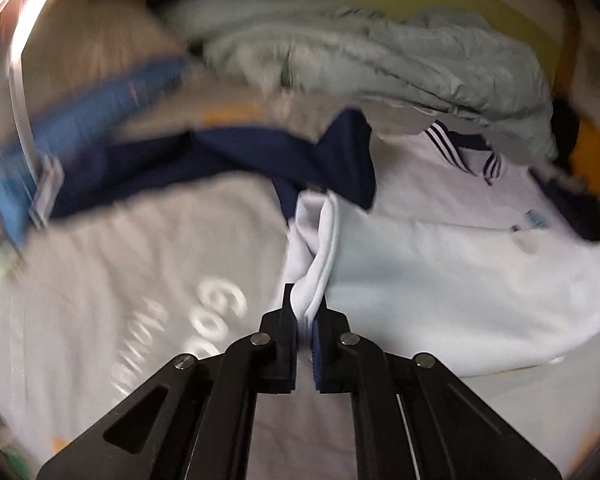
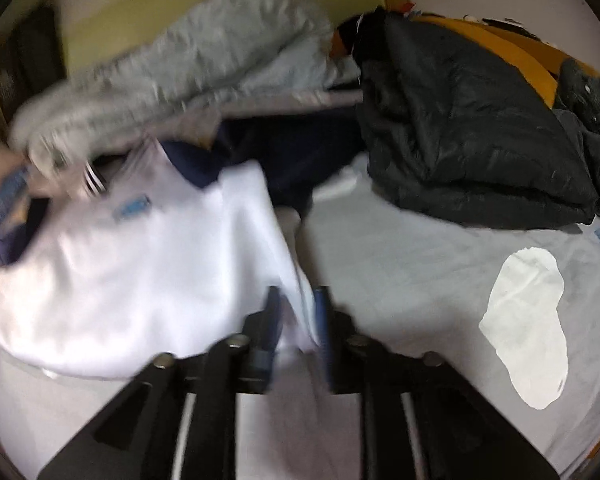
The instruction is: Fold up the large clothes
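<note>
A white shirt (image 1: 440,264) with navy sleeves and a striped collar lies on the pale bed sheet (image 1: 100,280). My left gripper (image 1: 306,312) is shut on a bunched white fold of the shirt's edge. In the right wrist view the same shirt (image 2: 140,272) spreads to the left. My right gripper (image 2: 298,312) holds the shirt's white lower corner between its blue pads, with the jaws narrowly apart around the cloth. Both views are motion-blurred.
A grey fluffy blanket (image 1: 380,52) is heaped behind the shirt, also in the right wrist view (image 2: 180,68). A black padded jacket (image 2: 472,128) lies at the back right. A white sock-like cloth (image 2: 528,328) lies on the sheet at right. A blue strap (image 1: 80,120) is at left.
</note>
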`<state>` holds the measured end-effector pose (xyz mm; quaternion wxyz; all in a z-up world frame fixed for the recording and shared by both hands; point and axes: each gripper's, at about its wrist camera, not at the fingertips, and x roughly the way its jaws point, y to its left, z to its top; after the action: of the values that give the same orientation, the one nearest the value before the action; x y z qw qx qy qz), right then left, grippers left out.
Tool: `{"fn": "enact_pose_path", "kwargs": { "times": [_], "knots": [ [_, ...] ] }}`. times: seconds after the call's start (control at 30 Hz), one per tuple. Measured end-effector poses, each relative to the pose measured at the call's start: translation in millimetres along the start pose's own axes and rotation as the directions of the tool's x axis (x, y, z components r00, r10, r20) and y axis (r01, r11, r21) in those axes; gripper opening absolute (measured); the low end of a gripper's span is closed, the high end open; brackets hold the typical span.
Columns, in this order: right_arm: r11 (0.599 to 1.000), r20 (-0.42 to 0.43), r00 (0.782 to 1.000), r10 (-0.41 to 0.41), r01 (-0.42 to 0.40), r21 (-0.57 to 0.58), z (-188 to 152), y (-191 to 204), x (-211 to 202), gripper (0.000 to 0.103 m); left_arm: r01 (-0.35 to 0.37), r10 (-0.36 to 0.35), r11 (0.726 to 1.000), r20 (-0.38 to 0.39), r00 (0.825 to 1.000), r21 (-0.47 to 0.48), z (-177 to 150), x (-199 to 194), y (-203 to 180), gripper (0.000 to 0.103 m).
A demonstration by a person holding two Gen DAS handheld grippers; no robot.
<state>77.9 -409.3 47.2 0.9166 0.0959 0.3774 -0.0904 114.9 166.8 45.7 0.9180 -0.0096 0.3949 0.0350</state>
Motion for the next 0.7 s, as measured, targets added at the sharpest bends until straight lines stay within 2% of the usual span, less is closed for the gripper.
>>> {"fn": "enact_pose_path", "kwargs": {
  "times": [0.07,0.13,0.17,0.23,0.3,0.37,0.4,0.47,0.53,0.6,0.67,0.7],
  "knots": [
    [0.999,0.066,0.997,0.038,-0.037,-0.012,4.2,3.0,-14.9,0.025,-0.033,0.033,0.999,0.026,0.999,0.017,2.6,-2.5,-6.4,0.006],
    [0.998,0.131,0.990,0.050,-0.046,-0.037,5.3,8.8,-28.7,0.030,-0.048,0.048,0.998,-0.005,0.999,0.030,2.2,4.1,-8.8,0.006],
    [0.998,0.153,0.987,0.058,-0.053,-0.040,5.8,12.5,-31.9,0.030,-0.048,0.048,0.998,-0.015,0.999,0.028,0.5,6.6,-8.5,0.010],
    [0.996,0.175,0.981,0.084,-0.077,-0.050,6.2,19.8,-34.7,0.030,-0.027,0.027,1.000,0.003,1.000,0.001,-3.8,3.2,-6.1,0.012],
    [0.994,0.183,0.979,0.085,-0.071,-0.085,3.0,28.9,-35.5,0.030,0.026,-0.026,1.000,0.027,0.999,-0.011,-6.1,-5.3,-4.5,0.017],
    [0.992,0.176,0.980,0.089,-0.071,-0.107,2.2,36.6,-33.2,0.030,0.073,-0.072,0.997,0.073,0.995,-0.014,-5.6,-18.1,-5.5,0.036],
    [0.991,0.165,0.981,0.100,-0.083,-0.106,2.2,39.2,-30.6,0.030,0.082,-0.080,0.997,0.090,0.993,-0.015,-5.3,-22.8,-7.7,0.042],
    [0.989,0.129,0.983,0.128,-0.116,-0.097,0.8,40.4,-25.0,0.030,0.101,-0.095,0.994,0.138,0.986,-0.034,-4.4,-33.9,-9.8,0.064],
    [0.983,0.069,0.983,0.168,-0.162,-0.085,0.3,40.6,-16.9,0.030,0.135,-0.126,0.990,0.171,0.977,-0.046,-3.9,-40.4,-13.1,0.076],
    [0.979,0.016,0.982,0.191,-0.189,-0.070,-2.7,41.4,-7.9,0.030,0.179,-0.170,0.983,0.179,0.969,-0.032,-5.8,-42.4,-19.2,0.082],
    [0.979,-0.003,0.981,0.194,-0.193,-0.059,-7.1,42.3,-3.1,0.031,0.183,-0.177,0.983,0.174,0.969,-0.018,-8.7,-39.7,-27.9,0.087],
    [0.980,-0.010,0.983,0.185,-0.186,-0.065,-8.5,44.7,-1.0,0.038,0.177,-0.173,0.984,0.174,0.969,-0.009,-9.9,-37.3,-33.2,0.089]
  ]
}}
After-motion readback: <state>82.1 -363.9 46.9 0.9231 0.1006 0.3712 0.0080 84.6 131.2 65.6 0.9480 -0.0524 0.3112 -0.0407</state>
